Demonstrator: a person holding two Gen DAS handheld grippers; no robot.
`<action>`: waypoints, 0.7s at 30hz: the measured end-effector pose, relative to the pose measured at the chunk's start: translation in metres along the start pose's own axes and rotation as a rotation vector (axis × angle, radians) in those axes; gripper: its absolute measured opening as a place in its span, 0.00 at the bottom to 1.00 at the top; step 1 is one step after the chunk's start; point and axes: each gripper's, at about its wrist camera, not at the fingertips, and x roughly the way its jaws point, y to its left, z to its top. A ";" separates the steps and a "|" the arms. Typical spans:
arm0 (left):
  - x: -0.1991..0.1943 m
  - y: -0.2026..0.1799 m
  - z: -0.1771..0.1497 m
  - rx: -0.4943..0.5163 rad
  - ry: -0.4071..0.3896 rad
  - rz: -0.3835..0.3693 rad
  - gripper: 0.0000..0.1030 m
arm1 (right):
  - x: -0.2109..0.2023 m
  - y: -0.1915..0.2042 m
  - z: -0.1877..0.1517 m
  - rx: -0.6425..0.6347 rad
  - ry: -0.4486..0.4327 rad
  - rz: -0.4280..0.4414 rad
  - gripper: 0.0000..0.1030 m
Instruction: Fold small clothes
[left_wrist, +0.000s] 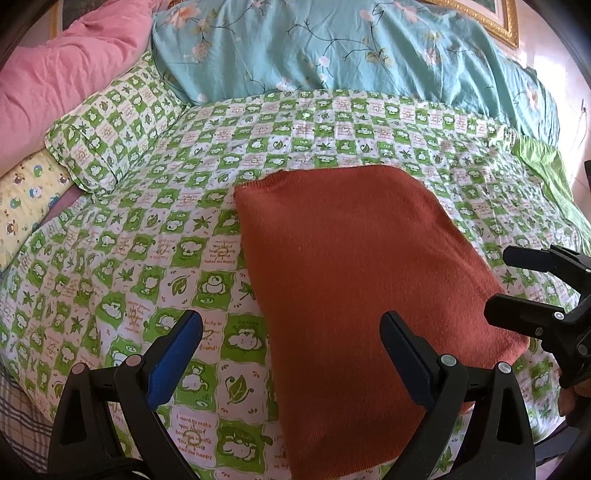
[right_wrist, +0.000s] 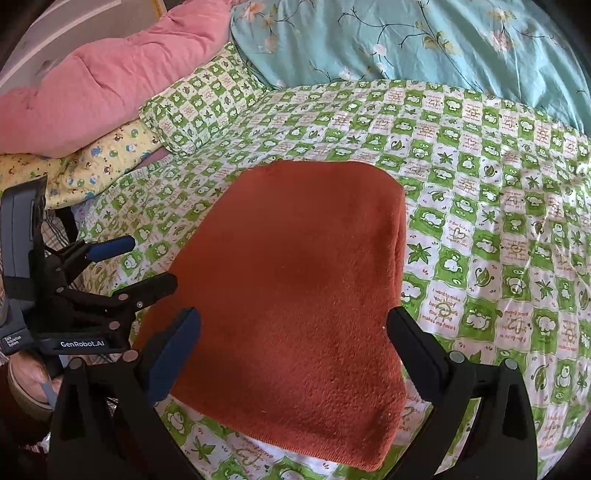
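Jaws of both tools stand wide apart, gripping nothing: the left gripper (left_wrist: 291, 354) hovers over the near left edge of the sweater (left_wrist: 362, 280), the right gripper (right_wrist: 295, 350) over its near end. The sweater is a rust-orange, fuzzy knit folded into a thick rounded rectangle, lying flat on the bedsheet (left_wrist: 147, 236), a thin crinkled cotton in green and white checks. Open sheet surrounds it on all sides. A matching pillow (left_wrist: 110, 136), a puffy pink quilt (left_wrist: 62, 70) and a teal flowered blanket (left_wrist: 332, 48) lie well beyond.
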 end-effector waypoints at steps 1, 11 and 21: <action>0.001 0.000 0.001 -0.001 0.000 0.000 0.94 | 0.000 -0.001 0.000 0.001 0.000 0.000 0.97; 0.010 0.004 0.010 0.003 0.000 0.017 0.94 | 0.007 -0.009 0.003 0.008 0.008 -0.002 0.97; 0.015 0.006 0.012 -0.006 0.013 0.012 0.93 | 0.011 -0.018 0.005 0.020 0.010 0.000 0.97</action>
